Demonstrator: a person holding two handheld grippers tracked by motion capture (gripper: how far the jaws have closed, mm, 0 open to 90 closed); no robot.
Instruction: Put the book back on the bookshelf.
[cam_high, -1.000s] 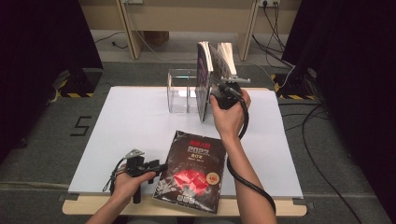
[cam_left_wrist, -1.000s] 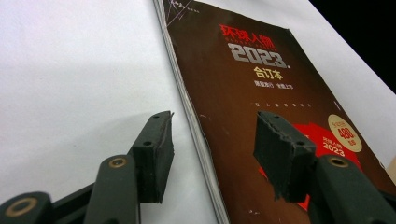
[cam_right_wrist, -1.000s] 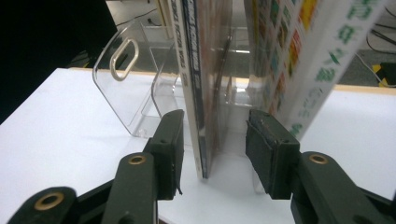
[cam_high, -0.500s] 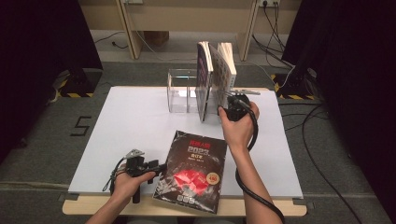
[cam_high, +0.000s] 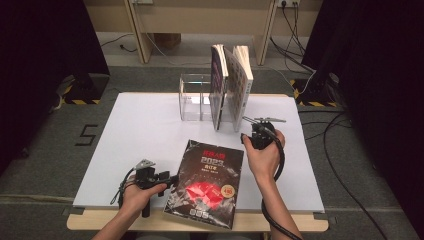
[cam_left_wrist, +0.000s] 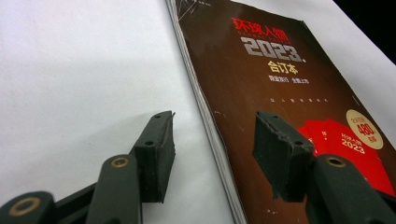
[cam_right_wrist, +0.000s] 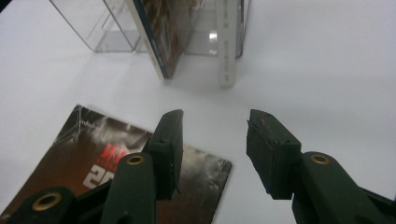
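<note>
- High view: my left gripper (cam_high: 172, 178) sits at the table's (cam_high: 145, 125) near edge, jaws spread (nothing pinched), straddling the left edge of the dark magazine (cam_high: 207, 182) lying flat.
- My right gripper (cam_high: 260, 121) hovers just right of the upright books (cam_high: 231, 87) leaning in the clear rack (cam_high: 192, 97), jaws spread and empty.
- Right gripper view: magazine corner (cam_right_wrist: 205, 170) lies under one jaw.

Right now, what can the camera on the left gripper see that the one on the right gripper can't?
The left gripper view reads the magazine cover's lower part: the red patch and round price sticker. The right gripper view has the clear rack with two upright books. Both share the magazine lying flat on the white table, and each looks past its own open jaws.
</note>
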